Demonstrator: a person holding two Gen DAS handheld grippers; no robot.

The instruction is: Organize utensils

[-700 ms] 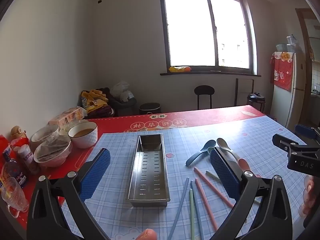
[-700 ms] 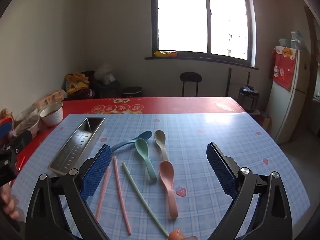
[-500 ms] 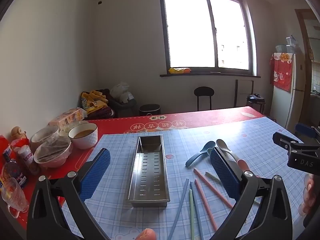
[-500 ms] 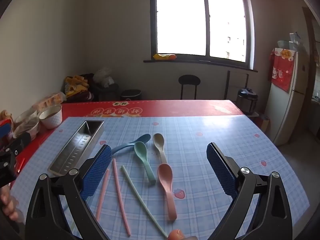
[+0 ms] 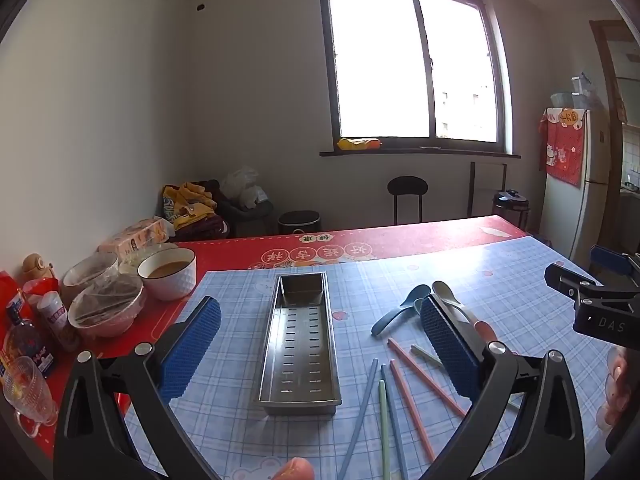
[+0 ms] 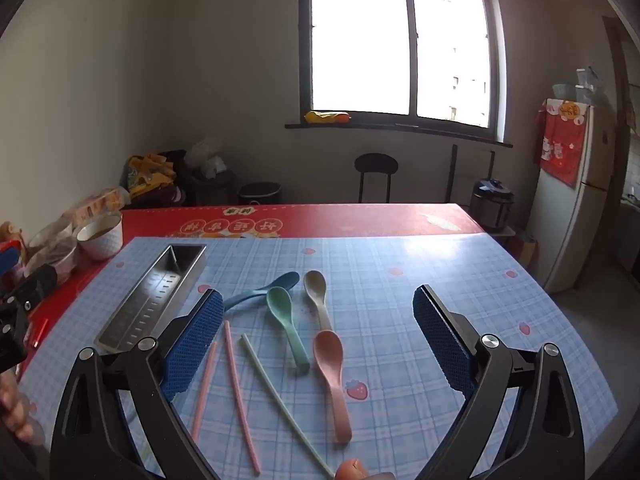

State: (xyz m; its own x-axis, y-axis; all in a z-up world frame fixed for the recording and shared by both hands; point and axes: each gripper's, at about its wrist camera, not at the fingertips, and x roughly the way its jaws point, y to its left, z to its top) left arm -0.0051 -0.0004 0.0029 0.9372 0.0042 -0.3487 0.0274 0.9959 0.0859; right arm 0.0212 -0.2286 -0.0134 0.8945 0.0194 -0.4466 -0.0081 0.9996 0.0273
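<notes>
A steel slotted utensil tray (image 5: 301,344) (image 6: 154,296) lies empty on the blue checked mat. Right of it lie a blue spoon (image 6: 262,289), a green spoon (image 6: 286,320), a beige spoon (image 6: 318,296) and a pink spoon (image 6: 332,376), with pink chopsticks (image 6: 236,384), a green chopstick (image 6: 280,392) and blue chopsticks (image 5: 360,412). My left gripper (image 5: 320,344) is open and empty, above the tray's near end. My right gripper (image 6: 318,338) is open and empty, above the spoons; it also shows at the right edge of the left wrist view (image 5: 592,304).
Bowls (image 5: 168,276), a covered dish (image 5: 106,308), a glass (image 5: 28,392) and bottles stand on the red cloth at the table's left edge. A stool (image 6: 376,172), a bin and a fridge (image 6: 576,184) stand beyond the table.
Both views have shifted only slightly; the right gripper has crept a little toward the spoons. Nothing was grasped or moved.
</notes>
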